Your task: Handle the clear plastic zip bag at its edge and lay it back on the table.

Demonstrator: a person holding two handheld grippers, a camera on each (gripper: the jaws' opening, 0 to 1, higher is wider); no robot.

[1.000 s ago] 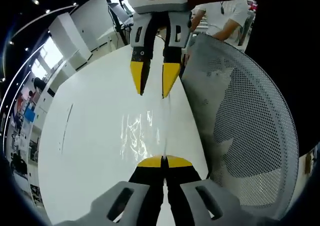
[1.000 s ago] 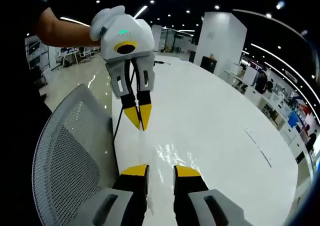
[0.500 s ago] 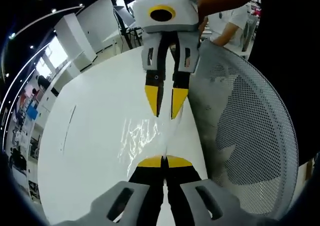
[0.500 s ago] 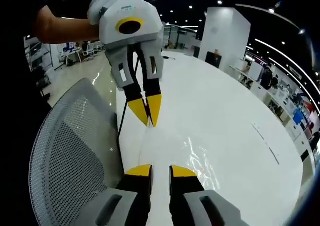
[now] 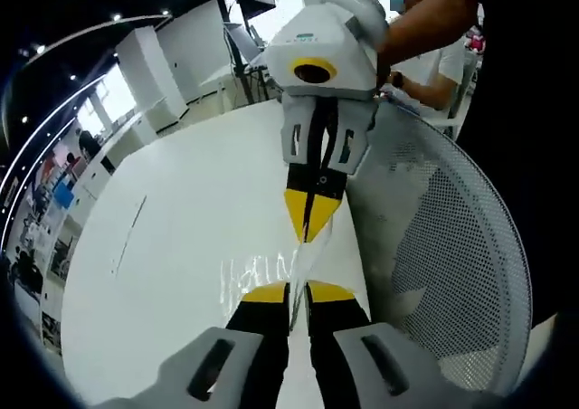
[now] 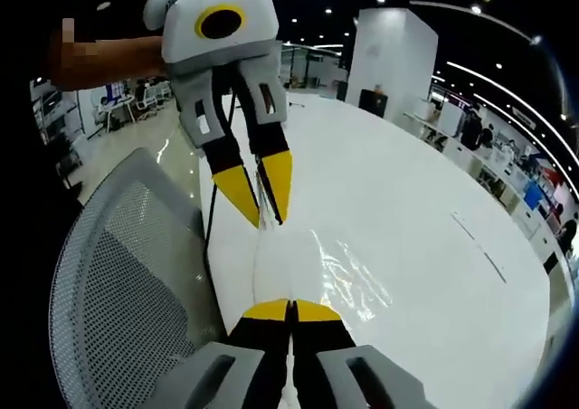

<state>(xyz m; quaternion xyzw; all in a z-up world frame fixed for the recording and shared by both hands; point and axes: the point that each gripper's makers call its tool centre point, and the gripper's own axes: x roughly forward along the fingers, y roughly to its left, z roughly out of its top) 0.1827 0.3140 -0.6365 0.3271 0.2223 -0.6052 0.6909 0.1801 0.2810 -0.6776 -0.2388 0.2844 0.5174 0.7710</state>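
left gripper view: the left gripper (image 5: 298,291) rises from the bottom with its yellow tips a narrow gap apart, nothing pinched between them that can be made out. the clear plastic zip bag (image 5: 262,278) lies just beyond those tips on the white table (image 5: 181,237), glinting. the right gripper (image 5: 310,233) reaches in from the top, its yellow tips pressed together on the bag's edge close to the left tips. a grey mesh chair back (image 5: 443,273) stands beside the table edge, and a person's arm (image 5: 425,20) holds the right gripper.

right gripper view: the right gripper (image 6: 290,311) has its tips clenched on the bag's edge. the bag (image 6: 348,278) spreads over the table (image 6: 407,246). the left gripper (image 6: 262,196) hangs from above, its tips spread apart over the bag's near edge. the chair back (image 6: 127,282) sits on the left.
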